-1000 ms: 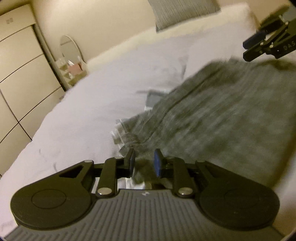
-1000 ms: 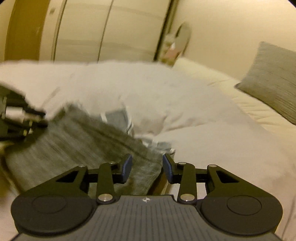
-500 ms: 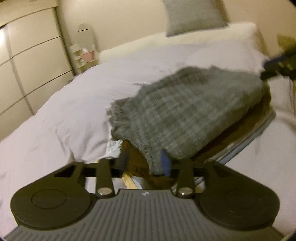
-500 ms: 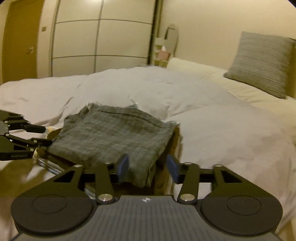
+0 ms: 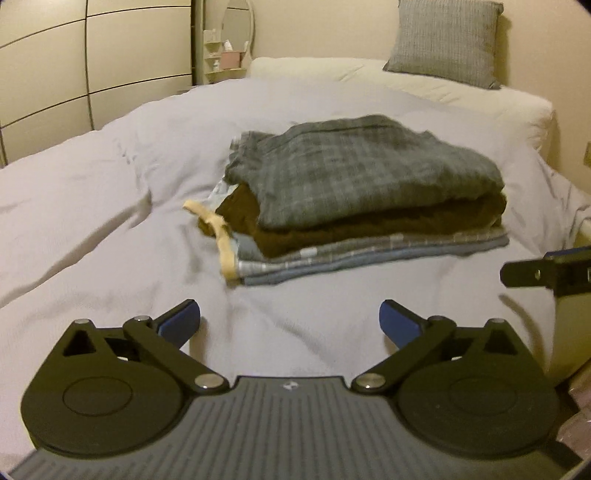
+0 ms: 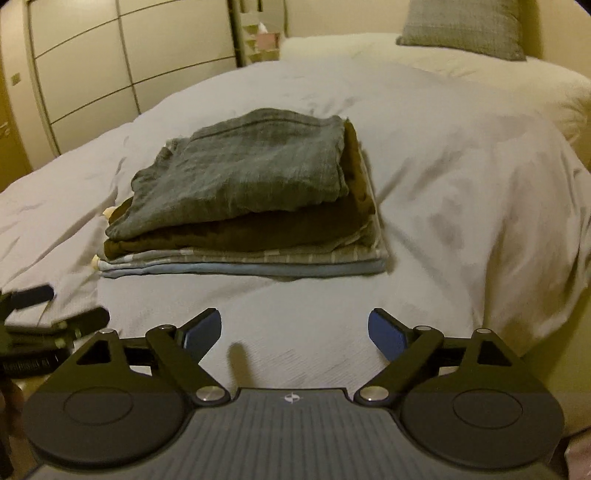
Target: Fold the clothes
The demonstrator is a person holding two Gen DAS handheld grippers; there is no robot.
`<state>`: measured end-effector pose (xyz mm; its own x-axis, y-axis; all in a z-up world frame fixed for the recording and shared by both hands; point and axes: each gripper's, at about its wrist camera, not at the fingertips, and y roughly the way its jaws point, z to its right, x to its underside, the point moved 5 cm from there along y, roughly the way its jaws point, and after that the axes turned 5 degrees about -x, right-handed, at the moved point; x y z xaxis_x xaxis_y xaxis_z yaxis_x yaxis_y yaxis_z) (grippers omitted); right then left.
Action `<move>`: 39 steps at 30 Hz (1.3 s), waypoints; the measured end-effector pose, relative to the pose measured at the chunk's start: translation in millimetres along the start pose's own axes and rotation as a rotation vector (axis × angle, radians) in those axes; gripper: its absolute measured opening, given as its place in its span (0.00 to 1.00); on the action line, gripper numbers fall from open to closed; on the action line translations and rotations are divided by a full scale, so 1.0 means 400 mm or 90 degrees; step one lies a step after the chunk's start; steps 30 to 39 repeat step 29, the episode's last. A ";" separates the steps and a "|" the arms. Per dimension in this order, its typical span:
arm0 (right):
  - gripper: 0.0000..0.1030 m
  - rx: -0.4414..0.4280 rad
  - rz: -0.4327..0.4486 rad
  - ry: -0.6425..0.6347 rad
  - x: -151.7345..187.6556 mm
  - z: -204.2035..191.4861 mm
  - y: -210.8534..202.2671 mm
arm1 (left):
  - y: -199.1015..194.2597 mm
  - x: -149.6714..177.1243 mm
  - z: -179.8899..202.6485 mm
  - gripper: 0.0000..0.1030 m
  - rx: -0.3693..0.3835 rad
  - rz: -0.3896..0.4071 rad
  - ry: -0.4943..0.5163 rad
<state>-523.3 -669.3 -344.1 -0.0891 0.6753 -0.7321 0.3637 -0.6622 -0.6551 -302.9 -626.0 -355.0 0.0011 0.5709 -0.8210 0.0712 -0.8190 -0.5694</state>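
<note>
A: What covers the bed (image 5: 92, 206)?
B: A pale, creased duvet (image 6: 461, 155), reaching its left and right edges.
A: And at the head end?
B: A cream pillow (image 5: 424, 81) lies across it, with a grey cushion (image 5: 445, 38) upright against the wall (image 5: 325, 26) near the far right corner.
A: Left of the bed?
B: A wardrobe (image 5: 48, 62) with cream panels. Past the far left corner stands a small shelf (image 5: 225, 62) with a pink box (image 5: 232, 58), and an oval mirror (image 5: 238, 18) behind it.
</note>
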 end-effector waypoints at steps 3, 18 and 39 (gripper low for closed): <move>0.86 0.009 -0.011 0.014 0.010 -0.010 -0.004 | -0.011 0.003 0.008 0.99 -0.005 -0.009 -0.001; 0.86 0.017 -0.008 0.000 0.024 -0.065 -0.074 | -0.073 0.010 0.038 0.99 -0.033 -0.034 -0.002; 0.86 0.014 0.011 -0.004 0.012 -0.076 -0.117 | -0.111 -0.012 0.039 0.99 -0.048 -0.005 0.003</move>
